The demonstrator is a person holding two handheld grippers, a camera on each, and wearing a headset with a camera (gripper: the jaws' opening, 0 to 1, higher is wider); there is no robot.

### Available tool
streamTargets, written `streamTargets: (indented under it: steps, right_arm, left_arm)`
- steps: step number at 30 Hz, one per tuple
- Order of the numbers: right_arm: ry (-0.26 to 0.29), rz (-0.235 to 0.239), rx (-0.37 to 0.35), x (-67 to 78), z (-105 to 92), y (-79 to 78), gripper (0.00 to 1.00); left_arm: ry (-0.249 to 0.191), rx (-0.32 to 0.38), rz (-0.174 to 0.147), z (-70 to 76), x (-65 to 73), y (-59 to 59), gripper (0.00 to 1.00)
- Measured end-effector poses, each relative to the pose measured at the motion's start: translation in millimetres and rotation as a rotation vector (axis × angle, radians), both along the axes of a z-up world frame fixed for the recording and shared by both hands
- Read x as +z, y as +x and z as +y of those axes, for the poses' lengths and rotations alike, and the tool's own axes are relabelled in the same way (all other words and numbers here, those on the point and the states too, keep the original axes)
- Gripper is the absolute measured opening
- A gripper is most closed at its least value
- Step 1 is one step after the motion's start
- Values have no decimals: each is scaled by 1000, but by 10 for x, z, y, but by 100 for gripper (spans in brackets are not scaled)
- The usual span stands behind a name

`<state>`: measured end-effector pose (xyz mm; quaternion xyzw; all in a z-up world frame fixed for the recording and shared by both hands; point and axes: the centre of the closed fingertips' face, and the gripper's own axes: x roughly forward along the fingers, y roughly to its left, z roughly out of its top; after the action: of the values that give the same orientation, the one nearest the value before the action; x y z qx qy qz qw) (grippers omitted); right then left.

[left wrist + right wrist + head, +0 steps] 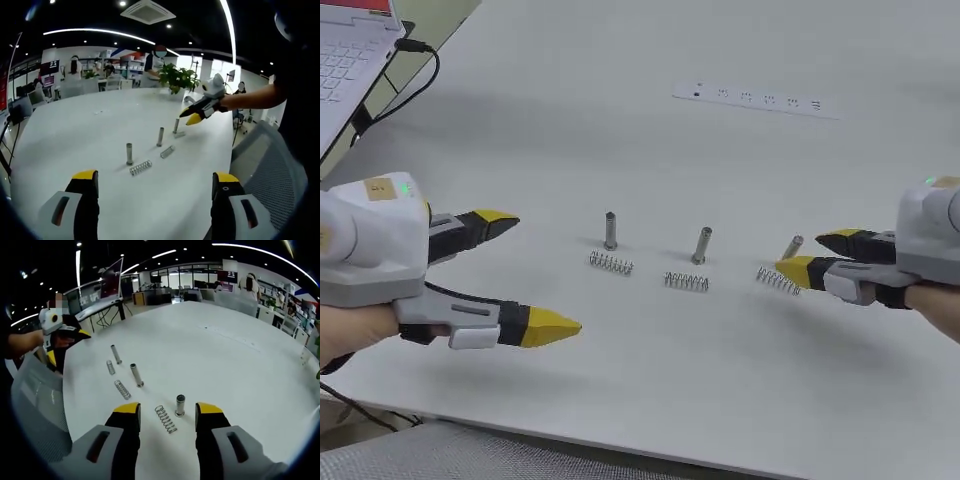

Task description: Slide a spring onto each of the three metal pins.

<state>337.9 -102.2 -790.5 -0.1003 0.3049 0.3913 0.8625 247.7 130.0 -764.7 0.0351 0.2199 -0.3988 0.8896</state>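
Three pins (pixel 702 244) stand on the table (pixel 620 120), a spring (pixel 686 282) at each one's six o'clock, with the left gripper (pixel 546 271) and right gripper (pixel 799 255) holding their jaws released.

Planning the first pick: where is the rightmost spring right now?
The rightmost spring lies flat at the head view's right, just in front of the rightmost pin, beside the right gripper.

— What sits on your worktop (pixel 620 130)?
— You've got three metal pins upright in a row: left pin (pixel 610 230), middle pin (pixel 702 245), right pin (pixel 792 246). Just before each lies one spring: left spring (pixel 611 262), middle spring (pixel 686 282), right spring (pixel 777 281).
— Farther back?
— Your white power strip (pixel 755 100) lies flat; a laptop (pixel 350 50) rests at the far-left corner.
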Motion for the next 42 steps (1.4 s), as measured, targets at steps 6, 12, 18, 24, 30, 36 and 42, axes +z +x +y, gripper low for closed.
streamTargets:
  steps: [6, 12, 18, 24, 30, 36, 42]
  right_arm:
    - [-6, -3, 6, -1, -10, -56, 45]
    - [-9, -3, 8, -28, -17, -109, 46]
    - [-42, 20, 38, -133, -35, -190, 44]
    - [-62, 31, 58, -187, -44, -216, 40]
    - [-87, 31, 91, -233, -30, -180, 33]
    - [-131, 37, 131, -311, -14, -161, 28]
    - [-160, 45, 165, -362, 27, -143, 25]
  left_arm:
    - [2, -4, 5, -10, -9, 8, 91]
    - [7, -9, 9, -19, -31, 6, 91]
    - [7, -6, 13, -15, -36, 4, 91]
    - [8, -4, 15, -9, -42, -12, 91]
    - [17, 13, 11, 21, -56, -19, 89]
    - [15, 14, 16, 33, -58, -48, 89]
    - [13, 19, 17, 64, -60, -52, 89]
